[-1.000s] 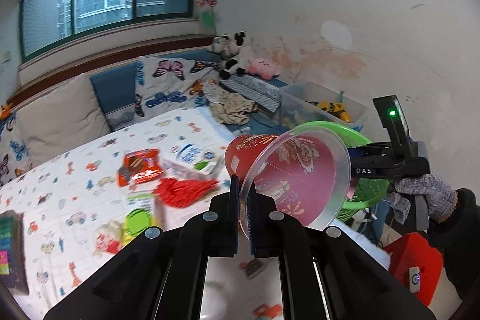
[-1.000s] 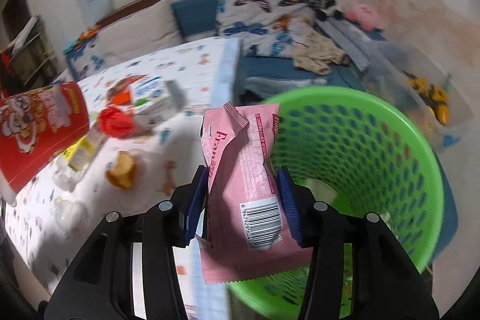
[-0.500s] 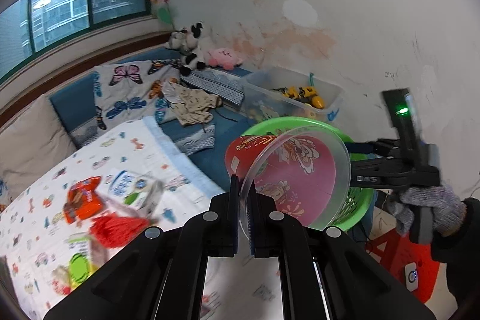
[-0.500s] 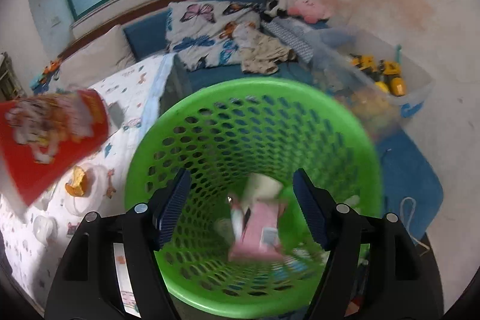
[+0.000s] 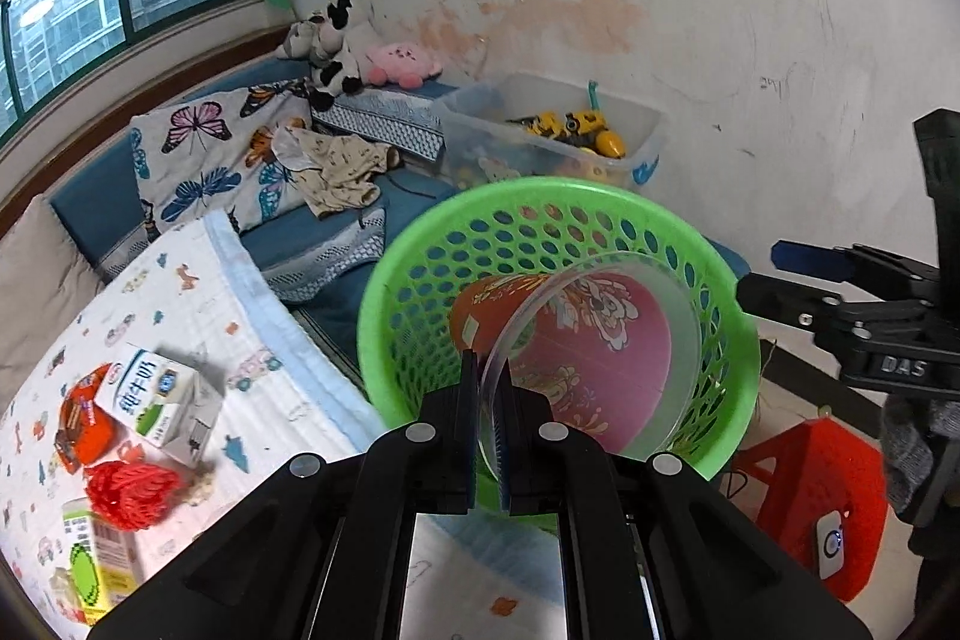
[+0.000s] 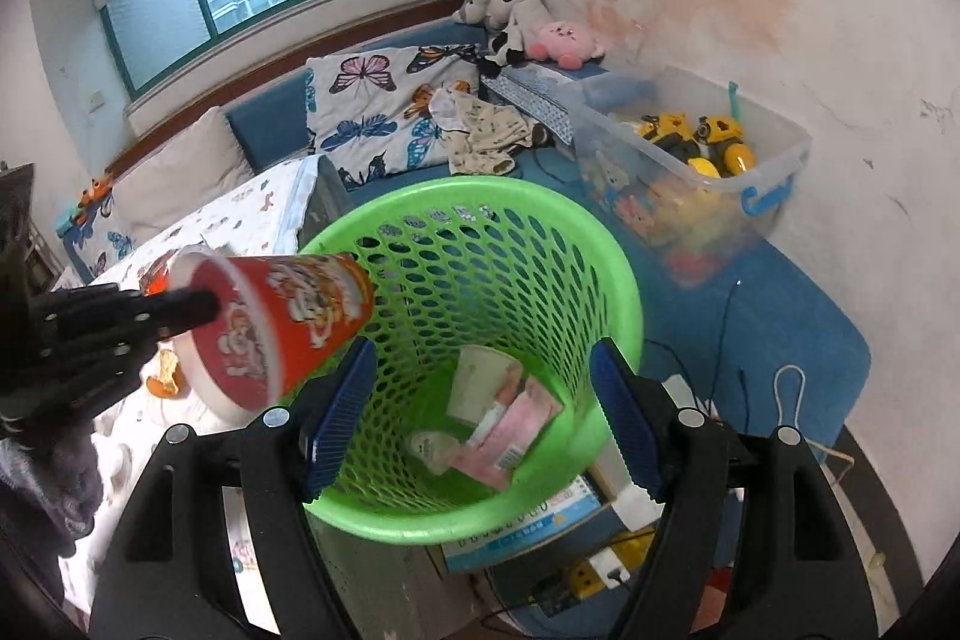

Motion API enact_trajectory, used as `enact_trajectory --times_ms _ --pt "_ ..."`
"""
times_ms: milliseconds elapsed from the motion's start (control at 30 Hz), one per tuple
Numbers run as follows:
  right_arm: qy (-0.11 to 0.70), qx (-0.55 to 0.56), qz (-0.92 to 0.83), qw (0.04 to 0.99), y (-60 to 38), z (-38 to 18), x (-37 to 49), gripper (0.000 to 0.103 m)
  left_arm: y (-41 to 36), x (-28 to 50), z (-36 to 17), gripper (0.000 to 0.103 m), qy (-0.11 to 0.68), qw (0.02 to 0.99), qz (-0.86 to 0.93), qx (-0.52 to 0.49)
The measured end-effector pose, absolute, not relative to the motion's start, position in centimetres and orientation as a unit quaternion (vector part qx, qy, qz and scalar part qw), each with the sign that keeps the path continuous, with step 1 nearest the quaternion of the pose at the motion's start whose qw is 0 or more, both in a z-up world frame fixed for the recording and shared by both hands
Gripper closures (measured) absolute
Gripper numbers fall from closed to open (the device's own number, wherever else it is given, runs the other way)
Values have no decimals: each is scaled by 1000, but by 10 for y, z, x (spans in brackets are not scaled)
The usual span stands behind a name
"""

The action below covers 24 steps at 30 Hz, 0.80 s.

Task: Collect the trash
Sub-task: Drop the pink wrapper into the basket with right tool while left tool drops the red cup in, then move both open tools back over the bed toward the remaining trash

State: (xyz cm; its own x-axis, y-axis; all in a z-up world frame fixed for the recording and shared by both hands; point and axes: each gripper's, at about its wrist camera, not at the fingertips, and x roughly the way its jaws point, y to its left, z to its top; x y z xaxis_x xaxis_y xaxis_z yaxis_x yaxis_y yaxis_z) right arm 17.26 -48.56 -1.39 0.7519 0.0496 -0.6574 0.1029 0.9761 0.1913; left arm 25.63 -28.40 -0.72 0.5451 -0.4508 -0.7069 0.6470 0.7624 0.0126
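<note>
The left gripper (image 5: 487, 388) is clamped on the rim of a red paper cup (image 5: 576, 358), which lies on its side above the near rim of the green basket (image 5: 420, 280), its mouth facing the camera. The right gripper (image 6: 480, 412) hangs over the basket with its jaws apart and nothing between them; they have just been opening. Down in the basket lie a pink wrapper (image 6: 510, 436), a pale cup (image 6: 480, 382) and a small white piece. On the bed (image 5: 198, 292), near its corner beside the basket, sit a milk carton (image 5: 159, 397), a red net (image 5: 135, 493), an orange packet (image 5: 81, 418) and a yellow-green carton (image 5: 99, 562). A clear toy bin (image 6: 690, 154) stands behind the basket against the wall; a red stool (image 5: 810, 496) stands beside it.
</note>
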Motion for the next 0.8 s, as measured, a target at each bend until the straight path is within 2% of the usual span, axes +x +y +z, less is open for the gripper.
enact_trajectory --times_ms 233,400,467,800 --pt "344 121 -17 931 -491 -12 162 29 -297 256 -18 97 367 862 -317 145" --pt "337 125 -14 933 -490 -8 156 29 -296 253 -17 81 366 863 -322 132" --pt "336 126 -11 933 -489 -7 153 29 -292 249 -15 62 363 866 -321 125" --pt "326 108 23 939 -454 4 138 29 -238 223 10 54 344 886 -298 87"
